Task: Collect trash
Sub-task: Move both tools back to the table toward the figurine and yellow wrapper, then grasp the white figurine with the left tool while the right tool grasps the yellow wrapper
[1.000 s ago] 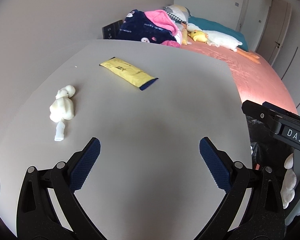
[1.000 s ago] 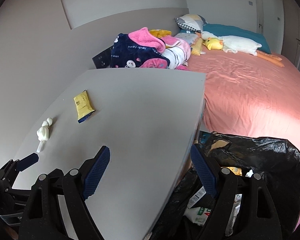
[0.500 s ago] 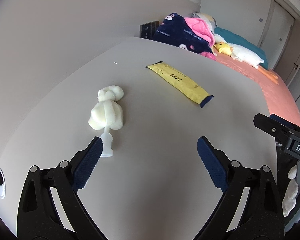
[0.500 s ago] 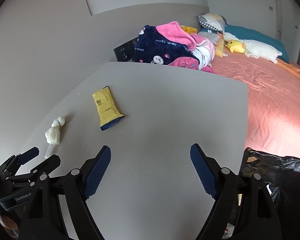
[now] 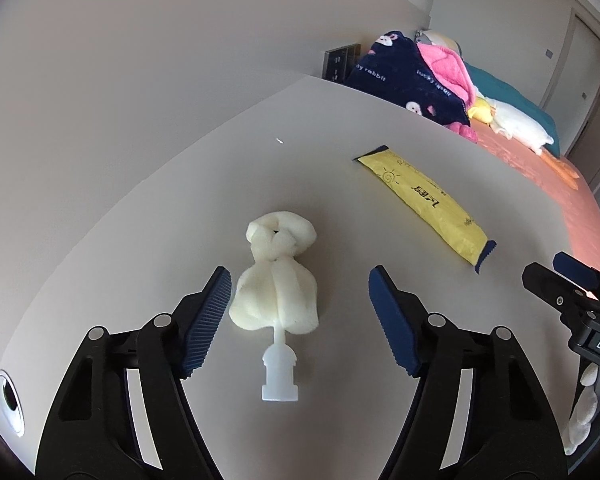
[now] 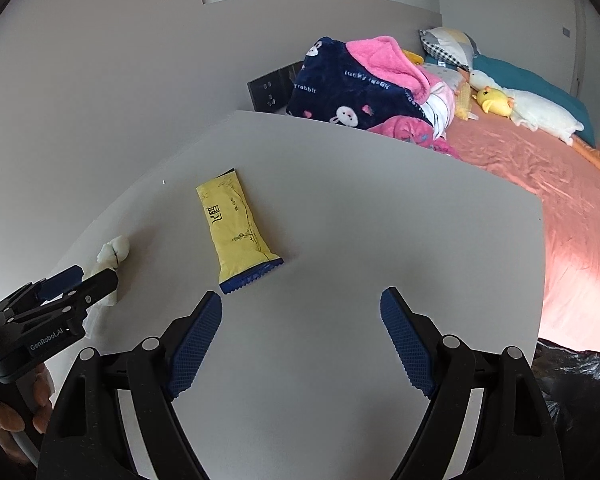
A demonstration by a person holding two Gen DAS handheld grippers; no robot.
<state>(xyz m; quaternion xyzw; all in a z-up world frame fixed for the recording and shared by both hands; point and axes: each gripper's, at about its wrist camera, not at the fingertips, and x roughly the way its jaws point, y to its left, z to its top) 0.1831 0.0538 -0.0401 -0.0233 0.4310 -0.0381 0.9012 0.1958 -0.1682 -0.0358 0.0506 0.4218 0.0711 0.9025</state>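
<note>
A crumpled cream-white wad with a small white plastic nozzle [image 5: 278, 300] lies on the grey table [image 5: 340, 380]. My left gripper [image 5: 300, 308] is open, its jaws on either side of the wad, apart from it. The wad also shows in the right wrist view [image 6: 114, 252], partly behind the left gripper [image 6: 76, 286]. A yellow wrapper with a dark blue end [image 5: 424, 204] lies to the right; in the right wrist view the wrapper [image 6: 234, 224] lies just ahead of my open, empty right gripper [image 6: 300, 328].
A black trash bag [image 6: 580, 384] hangs off the table's right edge. Beyond the table is a bed with an orange sheet [image 6: 540, 168], a navy and pink blanket pile [image 6: 356, 88] and plush toys [image 6: 540, 110]. A cable hole [image 5: 8, 400] is in the table's near left corner.
My left gripper has moved forward and left until its jaws flank the white wad. My right gripper has swung left from the trash bag over the table toward the yellow wrapper.
</note>
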